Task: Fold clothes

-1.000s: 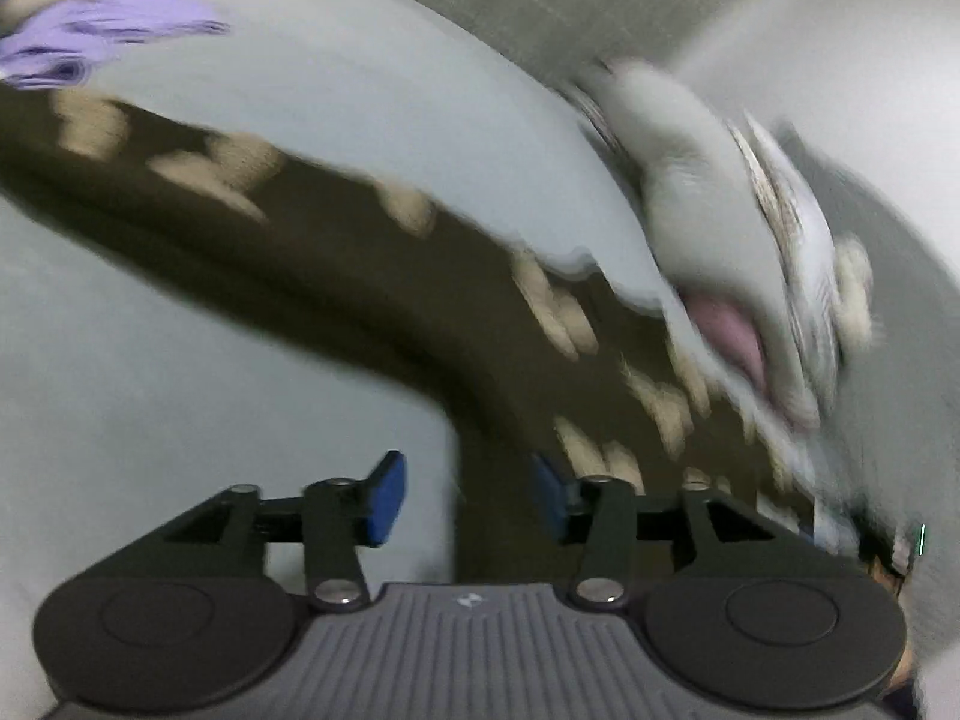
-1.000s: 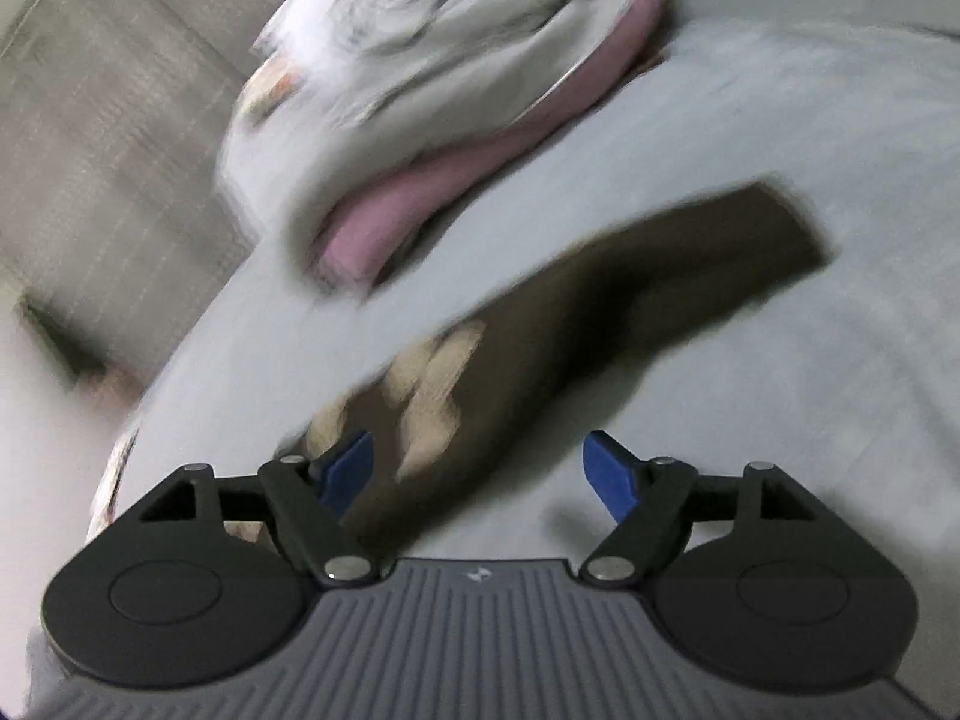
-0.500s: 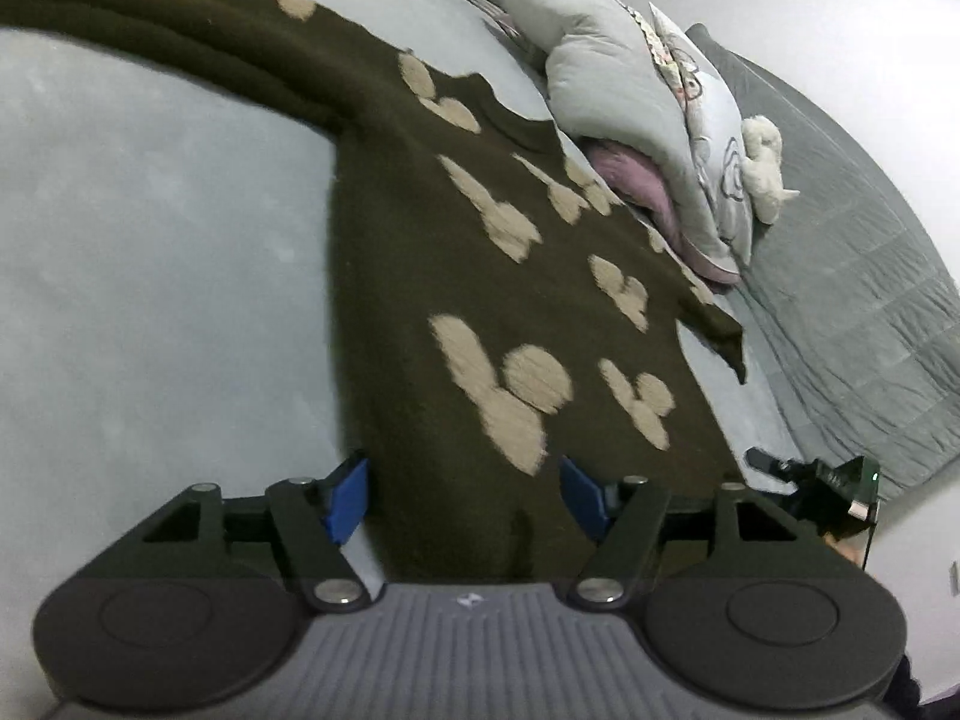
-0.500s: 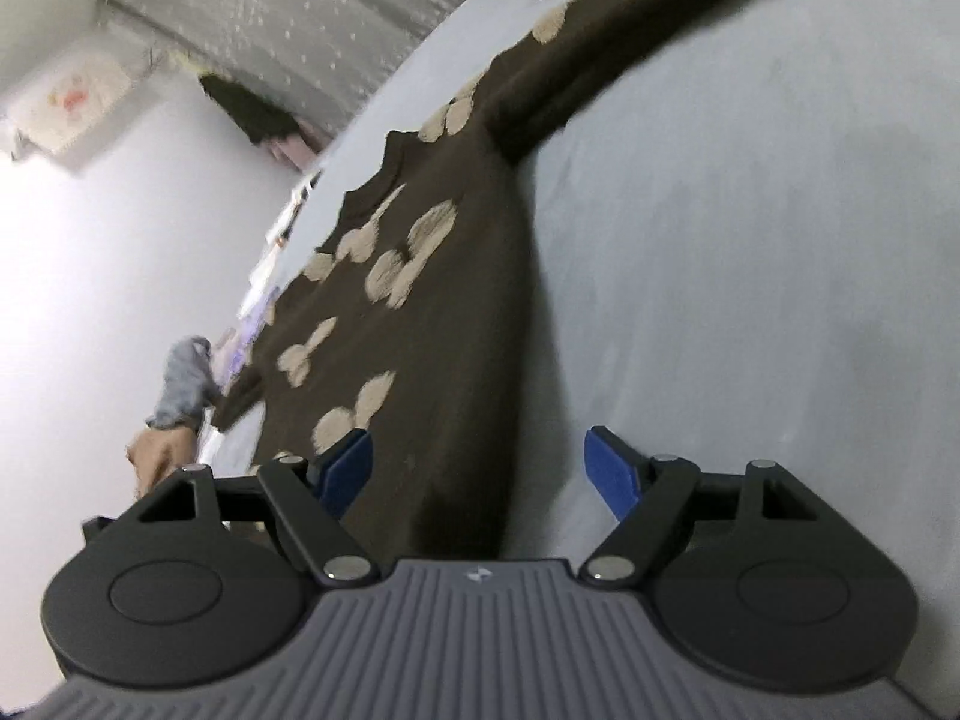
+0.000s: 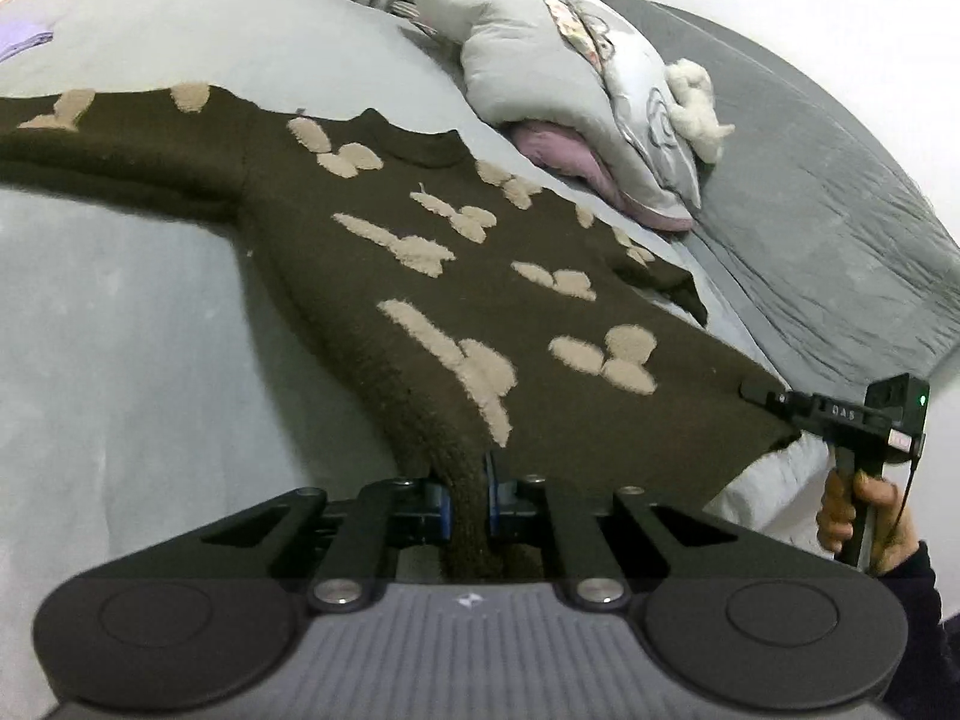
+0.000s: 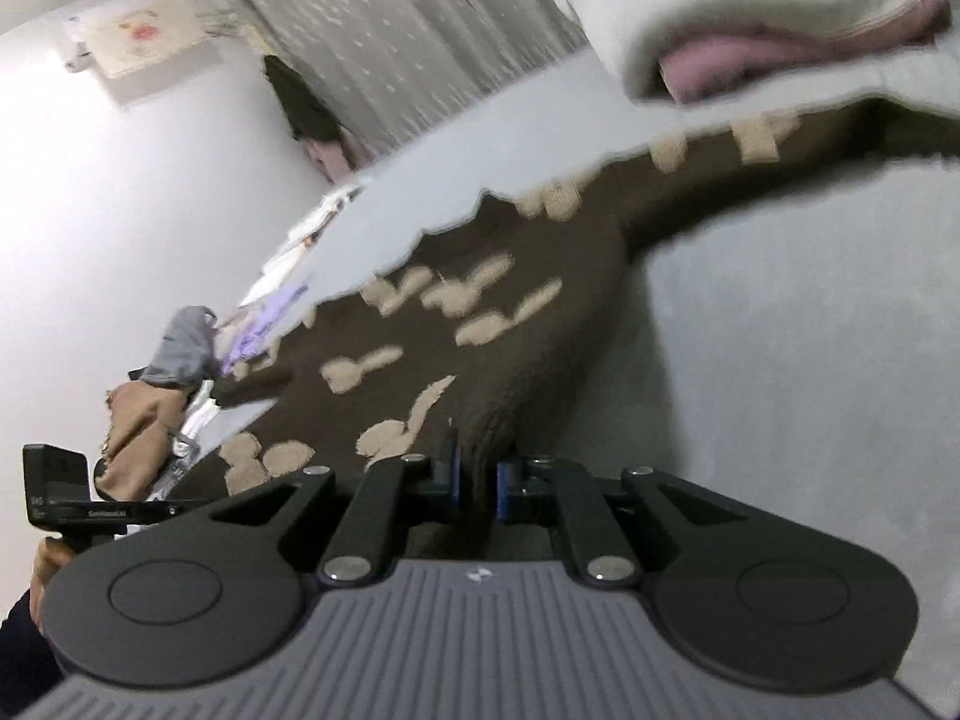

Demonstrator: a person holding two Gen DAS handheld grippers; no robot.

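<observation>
We had both tongs clenched on the bottom hem of the brown sweater (image 5: 456, 276): the left gripper (image 5: 469, 492) pinched a bunch of knit at the lower centre of its frame, and the right gripper (image 6: 477, 489) pinched another bunch at the lower centre of its own. The sweater lay spread flat across the grey bed (image 5: 120, 312), filling the middle of the left view, one sleeve running off to the upper left and its neck toward the pillows (image 5: 576, 90) at upper right. We judged this the gripping step of a fold. The next move would call for lifting both corners together and carrying the hem evenly toward the neck, without dragging the body askew.
</observation>
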